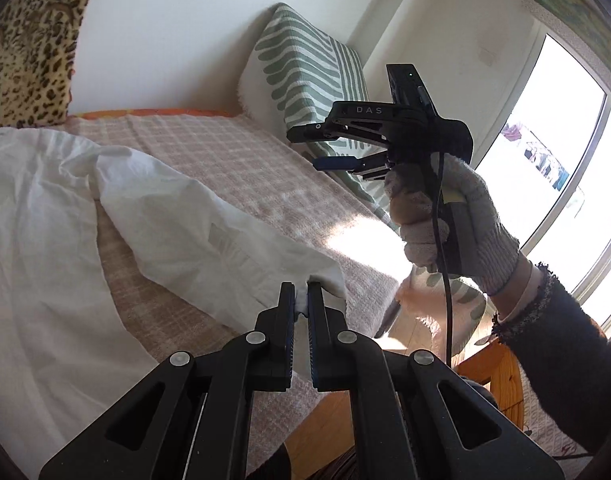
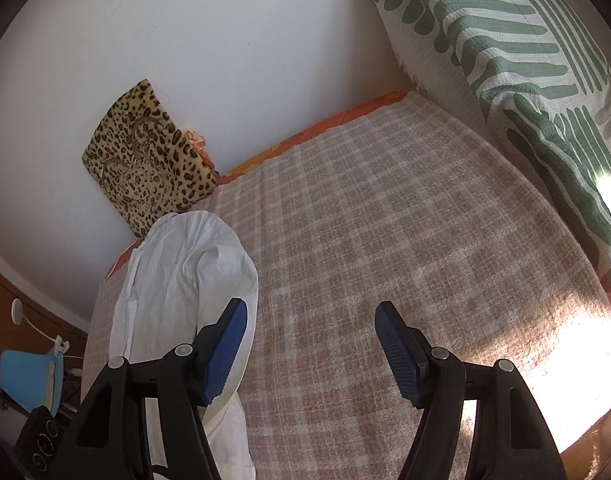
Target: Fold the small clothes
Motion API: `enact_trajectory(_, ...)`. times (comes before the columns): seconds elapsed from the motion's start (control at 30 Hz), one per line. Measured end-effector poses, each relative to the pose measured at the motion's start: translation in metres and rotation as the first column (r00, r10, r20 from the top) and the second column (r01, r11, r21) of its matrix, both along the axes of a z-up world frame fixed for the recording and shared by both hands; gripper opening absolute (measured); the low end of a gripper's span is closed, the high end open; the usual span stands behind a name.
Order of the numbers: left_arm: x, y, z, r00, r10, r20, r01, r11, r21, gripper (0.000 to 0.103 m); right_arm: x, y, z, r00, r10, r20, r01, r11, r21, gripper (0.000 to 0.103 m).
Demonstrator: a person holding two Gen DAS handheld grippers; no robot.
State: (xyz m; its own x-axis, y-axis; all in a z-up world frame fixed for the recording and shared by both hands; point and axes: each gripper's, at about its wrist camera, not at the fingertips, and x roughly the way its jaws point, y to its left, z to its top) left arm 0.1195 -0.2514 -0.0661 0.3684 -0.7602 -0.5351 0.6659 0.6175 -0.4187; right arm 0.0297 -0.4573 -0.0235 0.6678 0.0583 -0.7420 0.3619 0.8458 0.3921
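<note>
A white garment (image 1: 45,220) lies spread on a pink checked blanket (image 1: 233,160). My left gripper (image 1: 301,296) is shut on the end of its sleeve (image 1: 209,240), which stretches from the garment's body toward me. My right gripper (image 1: 309,148) shows in the left wrist view, held in a gloved hand above the blanket's right side, open and empty. In the right wrist view the right gripper (image 2: 311,320) is open above the blanket (image 2: 385,240), with the garment (image 2: 185,272) lying to its left.
A leopard-print cushion (image 2: 145,160) leans on the white wall at the back. A green-striped pillow (image 2: 525,60) lies along the right. The wooden bed frame (image 1: 489,364) and a bright window (image 1: 553,152) are to the right. A blue object (image 2: 25,376) sits lower left.
</note>
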Motion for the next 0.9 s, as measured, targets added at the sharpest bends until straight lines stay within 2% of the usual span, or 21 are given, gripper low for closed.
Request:
enact_trajectory(0.1, -0.006, 0.028, 0.008, 0.999, 0.048, 0.012, -0.048, 0.998, -0.034, 0.005, 0.04, 0.019, -0.01, 0.998, 0.063, -0.021, -0.063, 0.998, 0.028, 0.062)
enact_trajectory(0.27, -0.014, 0.067, 0.008, 0.994, 0.113, 0.009, -0.113, 0.992, -0.057, 0.005, 0.102, 0.052, -0.026, 0.989, 0.139, -0.044, -0.137, 0.989, 0.056, 0.059)
enact_trajectory(0.43, -0.016, 0.101, -0.004, 0.983, 0.178, -0.045, -0.181, 0.981, -0.074, 0.005, 0.158, 0.08, -0.044, 0.98, 0.186, -0.074, -0.181, 0.981, 0.074, 0.059)
enact_trajectory(0.63, -0.018, 0.13, -0.022, 0.969, 0.223, -0.104, -0.232, 0.968, -0.091, 0.005, 0.221, 0.114, -0.057, 0.965, 0.237, -0.114, -0.232, 0.971, 0.058, 0.048)
enact_trajectory(0.73, -0.017, 0.143, -0.029, 0.961, 0.238, -0.138, -0.253, 0.962, -0.104, 0.005, 0.247, 0.13, -0.059, 0.958, 0.257, -0.125, -0.255, 0.966, 0.035, 0.027)
enact_trajectory(0.8, -0.017, 0.151, -0.033, 0.957, 0.247, -0.154, -0.264, 0.959, -0.106, 0.005, 0.262, 0.141, -0.06, 0.952, 0.264, -0.157, -0.268, 0.964, -0.005, 0.006)
enact_trajectory(0.9, -0.018, 0.163, -0.04, 0.95, 0.259, -0.176, -0.281, 0.953, -0.112, 0.005, 0.28, 0.158, -0.064, 0.941, 0.276, -0.198, -0.289, 0.957, -0.039, 0.0)
